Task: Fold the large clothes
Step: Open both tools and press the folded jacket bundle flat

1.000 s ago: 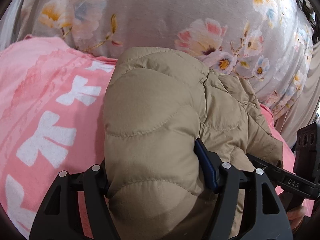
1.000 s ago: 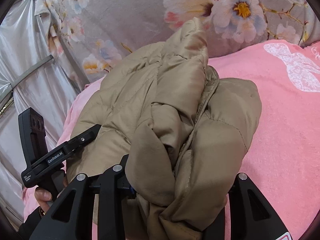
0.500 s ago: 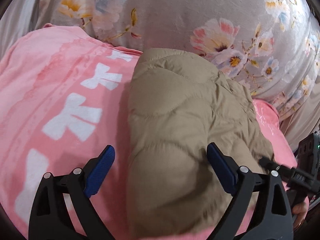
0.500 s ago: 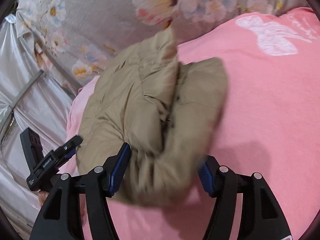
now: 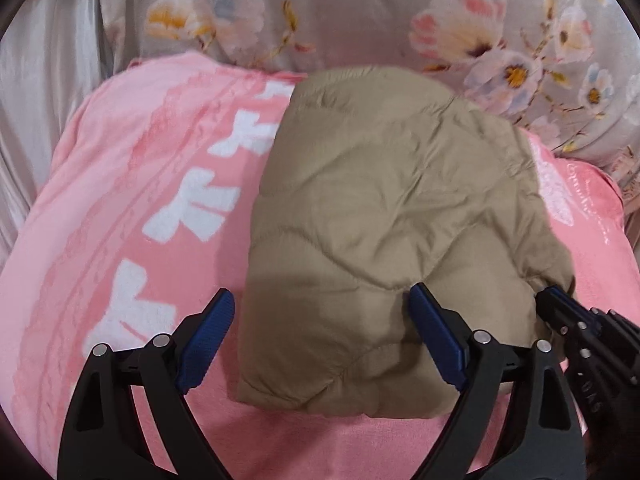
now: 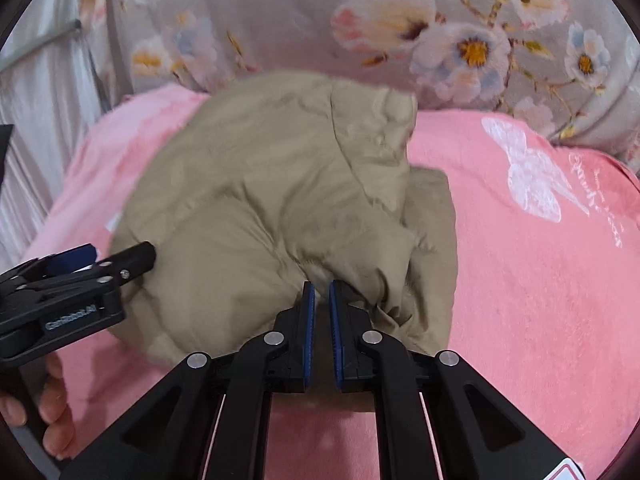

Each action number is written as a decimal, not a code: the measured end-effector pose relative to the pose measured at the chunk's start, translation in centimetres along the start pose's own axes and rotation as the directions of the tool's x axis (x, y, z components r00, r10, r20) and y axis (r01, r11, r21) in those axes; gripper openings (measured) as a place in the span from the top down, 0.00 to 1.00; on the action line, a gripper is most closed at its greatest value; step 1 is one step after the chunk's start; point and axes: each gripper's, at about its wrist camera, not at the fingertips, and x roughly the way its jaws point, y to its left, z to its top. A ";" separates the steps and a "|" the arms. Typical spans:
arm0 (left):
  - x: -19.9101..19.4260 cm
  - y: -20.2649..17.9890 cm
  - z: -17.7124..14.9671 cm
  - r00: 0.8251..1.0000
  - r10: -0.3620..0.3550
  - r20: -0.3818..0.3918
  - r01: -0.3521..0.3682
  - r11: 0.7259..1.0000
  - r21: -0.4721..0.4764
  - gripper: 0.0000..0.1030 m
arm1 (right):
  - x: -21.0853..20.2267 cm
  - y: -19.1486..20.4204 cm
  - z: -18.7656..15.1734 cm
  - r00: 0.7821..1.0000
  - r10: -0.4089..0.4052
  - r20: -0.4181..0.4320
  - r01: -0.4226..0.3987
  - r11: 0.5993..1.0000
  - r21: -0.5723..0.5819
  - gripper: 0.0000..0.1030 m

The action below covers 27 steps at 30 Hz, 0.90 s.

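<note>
— Two claws are seen at the near edge of the folded jacket [image 5: 384,216], which lies on the pink blanket [image 5: 120,200] of the bed. How are they set?

— The left claw [image 5: 320,340] is spread wide, nothing clamped, its right pad resting against the padding. The right claw [image 6: 321,308] has just been closing; its jaws are nearly together, and no fabric can be seen pinched between them.

— What should be done for a neat result?

— The loose flap on the right side is probably best tucked in, and the bundle pressed flat so that trapped air is let out.
</note>
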 end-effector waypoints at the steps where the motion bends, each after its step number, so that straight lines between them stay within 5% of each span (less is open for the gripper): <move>1: 0.5 0.1 -0.2 1.000 -0.006 -0.011 0.006 1.000 -0.011 0.14 | 0.8 -0.3 -0.3 1.000 0.005 -0.018 -0.005 1.000 0.016 0.95; 27: 3.2 -1.2 -3.5 0.991 0.103 0.086 -0.102 0.995 -0.013 0.04 | 3.3 0.4 -3.9 0.996 -0.059 0.061 0.058 0.998 0.016 0.96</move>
